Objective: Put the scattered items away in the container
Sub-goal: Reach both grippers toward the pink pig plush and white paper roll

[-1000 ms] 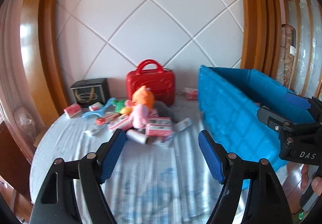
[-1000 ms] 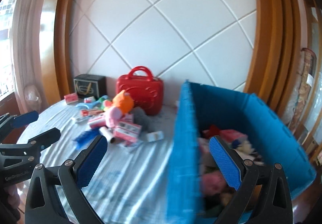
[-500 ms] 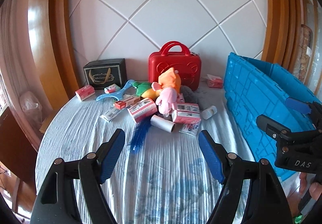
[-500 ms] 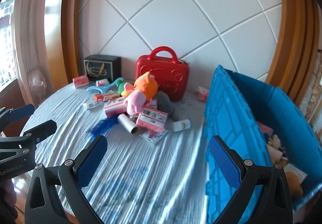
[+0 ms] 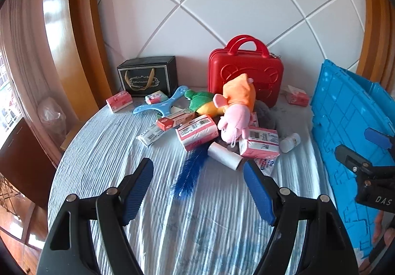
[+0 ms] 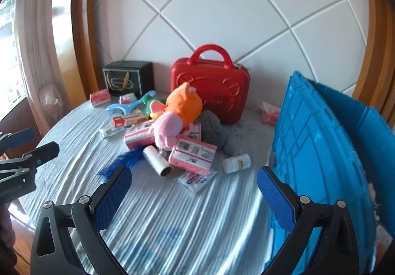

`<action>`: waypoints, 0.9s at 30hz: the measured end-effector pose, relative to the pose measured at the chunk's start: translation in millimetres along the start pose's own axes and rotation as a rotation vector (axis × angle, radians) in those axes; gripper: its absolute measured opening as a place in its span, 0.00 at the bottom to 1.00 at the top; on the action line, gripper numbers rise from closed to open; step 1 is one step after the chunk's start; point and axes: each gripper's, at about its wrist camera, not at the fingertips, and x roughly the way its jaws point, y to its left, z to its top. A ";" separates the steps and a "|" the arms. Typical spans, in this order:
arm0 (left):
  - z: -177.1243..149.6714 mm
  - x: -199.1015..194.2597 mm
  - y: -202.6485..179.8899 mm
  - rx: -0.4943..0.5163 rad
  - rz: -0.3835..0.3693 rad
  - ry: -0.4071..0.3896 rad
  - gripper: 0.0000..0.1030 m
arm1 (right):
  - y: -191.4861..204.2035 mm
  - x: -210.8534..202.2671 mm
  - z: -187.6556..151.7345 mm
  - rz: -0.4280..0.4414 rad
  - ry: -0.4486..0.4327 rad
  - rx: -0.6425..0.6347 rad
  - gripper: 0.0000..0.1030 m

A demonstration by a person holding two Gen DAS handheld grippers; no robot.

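A: Where's the clutter?

B: Heaped mid-surface: a pink plush [image 5: 234,119] on pink packets [image 5: 197,132], a white roll [image 5: 224,156], a blue brush [image 5: 191,171], a white bottle [image 6: 236,163].

A: And the blue crate [image 5: 345,126]?

B: At 3 o'clock. Only the right view sees over its wall [image 6: 318,151]; the left view shows just the outside.

A: The claws?

B: The left claw [image 5: 198,187] is spread, with the brush tip between its fingers at 12. The right claw [image 6: 193,187] is spread too, empty, with the pile at 12.
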 end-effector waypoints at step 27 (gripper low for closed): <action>55.3 203.4 -22.7 0.075 -0.189 0.151 0.73 | -25.8 149.4 21.1 -0.089 0.209 0.165 1.00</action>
